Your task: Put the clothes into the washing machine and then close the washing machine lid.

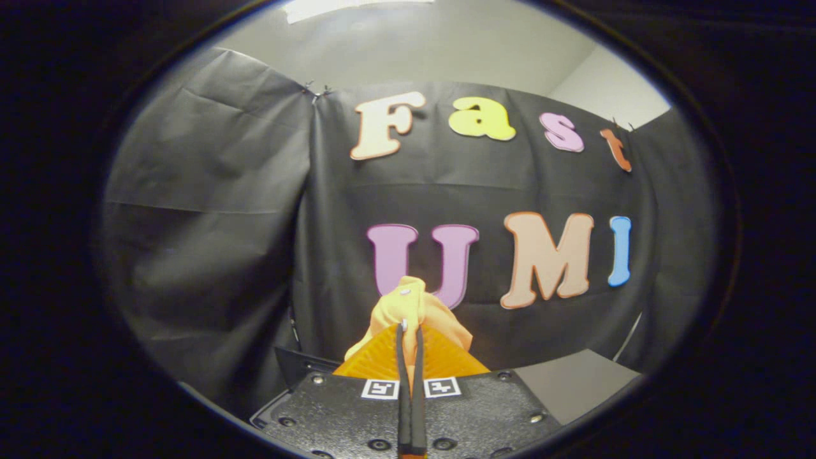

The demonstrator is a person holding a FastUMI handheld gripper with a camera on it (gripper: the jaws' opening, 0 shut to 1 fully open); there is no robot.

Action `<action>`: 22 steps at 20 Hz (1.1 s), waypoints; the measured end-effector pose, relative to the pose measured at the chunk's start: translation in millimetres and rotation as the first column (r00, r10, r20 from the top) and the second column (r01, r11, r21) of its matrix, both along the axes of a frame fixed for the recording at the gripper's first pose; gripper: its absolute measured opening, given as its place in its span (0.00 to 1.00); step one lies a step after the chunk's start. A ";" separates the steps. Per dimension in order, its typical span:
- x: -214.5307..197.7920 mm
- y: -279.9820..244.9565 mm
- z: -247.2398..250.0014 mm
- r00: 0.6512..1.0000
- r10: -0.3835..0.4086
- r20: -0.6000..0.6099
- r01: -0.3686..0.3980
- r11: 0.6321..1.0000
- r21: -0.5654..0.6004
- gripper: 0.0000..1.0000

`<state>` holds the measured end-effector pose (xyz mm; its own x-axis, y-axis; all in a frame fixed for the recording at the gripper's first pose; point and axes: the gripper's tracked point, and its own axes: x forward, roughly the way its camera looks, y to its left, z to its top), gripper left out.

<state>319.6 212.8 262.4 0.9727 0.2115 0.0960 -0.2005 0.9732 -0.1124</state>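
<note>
A bunched orange-yellow garment (414, 306) with a small metal snap is pinched upright between the closed fingers (403, 338)

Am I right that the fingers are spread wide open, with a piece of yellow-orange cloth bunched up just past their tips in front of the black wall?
Not quite. The gripper view shows the fingers closed together, pinching the yellow-orange cloth, not spread wide open. The rest holds: the cloth bunches up just past their tips in front of the black wall.
</note>
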 end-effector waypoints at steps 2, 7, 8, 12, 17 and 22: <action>-4.5 36.1 2.3 0.998 0.042 0.038 -0.043 0.999 0.007 0.00; -4.9 98.8 -14.2 0.990 0.104 0.098 -0.111 0.991 0.071 0.00; -4.4 108.0 -21.6 0.988 0.109 0.106 -0.117 0.991 0.070 0.00; 0.9 139.9 -66.2 0.988 0.129 0.086 -0.134 0.989 0.055 0.00; 13.2 167.6 -148.7 0.985 0.170 -0.031 -0.169 0.985 0.027 0.00; 19.4 176.0 -220.3 0.975 0.181 -0.125 -0.184 0.983 -0.013 0.00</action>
<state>338.9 388.8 42.1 0.9214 0.3875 -0.0294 -0.3884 0.9162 -0.0988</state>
